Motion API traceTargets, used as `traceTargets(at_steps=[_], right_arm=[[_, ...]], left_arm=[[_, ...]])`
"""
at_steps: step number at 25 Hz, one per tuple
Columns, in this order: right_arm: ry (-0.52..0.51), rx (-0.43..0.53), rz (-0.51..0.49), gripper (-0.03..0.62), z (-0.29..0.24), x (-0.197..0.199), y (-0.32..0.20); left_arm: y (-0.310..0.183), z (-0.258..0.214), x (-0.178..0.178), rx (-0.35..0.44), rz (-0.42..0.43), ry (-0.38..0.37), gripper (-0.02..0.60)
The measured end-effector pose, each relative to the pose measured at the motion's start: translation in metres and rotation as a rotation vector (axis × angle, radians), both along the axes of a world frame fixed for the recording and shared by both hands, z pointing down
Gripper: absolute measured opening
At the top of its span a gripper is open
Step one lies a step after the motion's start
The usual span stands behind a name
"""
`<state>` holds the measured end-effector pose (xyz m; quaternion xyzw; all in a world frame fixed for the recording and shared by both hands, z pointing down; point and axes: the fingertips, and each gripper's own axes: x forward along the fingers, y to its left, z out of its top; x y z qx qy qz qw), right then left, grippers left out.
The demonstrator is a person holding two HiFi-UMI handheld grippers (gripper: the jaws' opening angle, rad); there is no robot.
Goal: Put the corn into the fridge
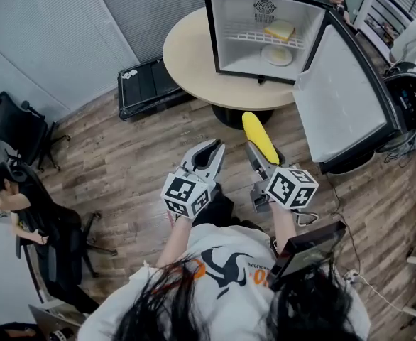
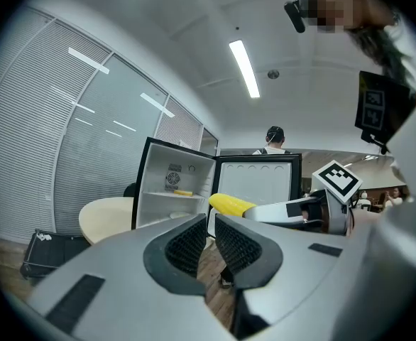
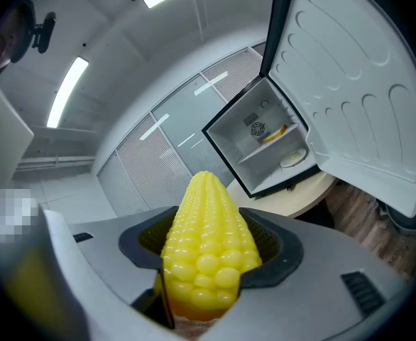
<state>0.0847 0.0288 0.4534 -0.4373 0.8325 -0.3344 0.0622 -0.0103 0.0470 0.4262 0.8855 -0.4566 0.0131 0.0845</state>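
- The round tabletop (image 1: pixel 187 55) carries the fridge, which stands at its right side.
- The fridge (image 1: pixel 226 41) faces me with its mouth bare. There is a wire shelf partway up, something flat and yellowish on the shelf, and a pale plate on the fridge floor below.
- The door (image 1: pixel 343 105) hangs off the fridge's right edge. It is swung wide and leaves the way in free.
- My right gripper (image 1: pixel 263 160) is in front of the fridge and well apart from it, over the wooden floor. It is clamped on the butt end of the corn.
- My left gripper (image 1: pixel 214 149) is just beside the right one, on the side away from the door. Its jaws are nearly together and hold nothing.
- The corn (image 3: pixel 206 226) sticks out past my right jaws, tip leading. Its long axis runs roughly toward the fridge mouth.
- As I judge it, the move is a straight carry forward toward the fridge. The right arm does it alone, entering tip first and staying left of the door.
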Motion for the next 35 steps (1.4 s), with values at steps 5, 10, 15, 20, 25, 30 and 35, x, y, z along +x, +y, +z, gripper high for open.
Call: traceTargets(at_steps=[5, 10, 15, 20, 25, 30, 35], right_arm=[[0.010, 0.005, 0.031, 0.267, -0.003, 0.001, -0.014], [0.024, 0.004, 0.045, 0.265, 0.000, 0.002, -0.042], [0.025, 0.000, 0.066, 0.265, -0.002, -0.001, -0.083], [0.026, -0.004, 0.098, 0.265, -0.008, -0.009, -0.127], [0.018, -0.041, 0.102, 0.265, 0.002, -0.019, -0.163], [0.023, -0.059, 0.134, 0.266, 0.007, -0.028, -0.198], [0.028, -0.066, 0.157, 0.265, 0.006, -0.030, -0.229]], left_arm=[[-0.013, 0.001, -0.003, -0.007, 0.008, 0.002, 0.041], [-0.039, 0.007, -0.004, -0.013, 0.018, 0.013, 0.041], [-0.080, 0.008, -0.008, -0.019, 0.041, 0.013, 0.041], [-0.128, 0.004, -0.018, -0.025, 0.062, 0.012, 0.041], [-0.169, 0.007, -0.024, -0.036, 0.096, 0.017, 0.042], [-0.206, 0.011, -0.035, -0.043, 0.128, 0.024, 0.043], [-0.240, 0.011, -0.036, -0.043, 0.157, 0.039, 0.043]])
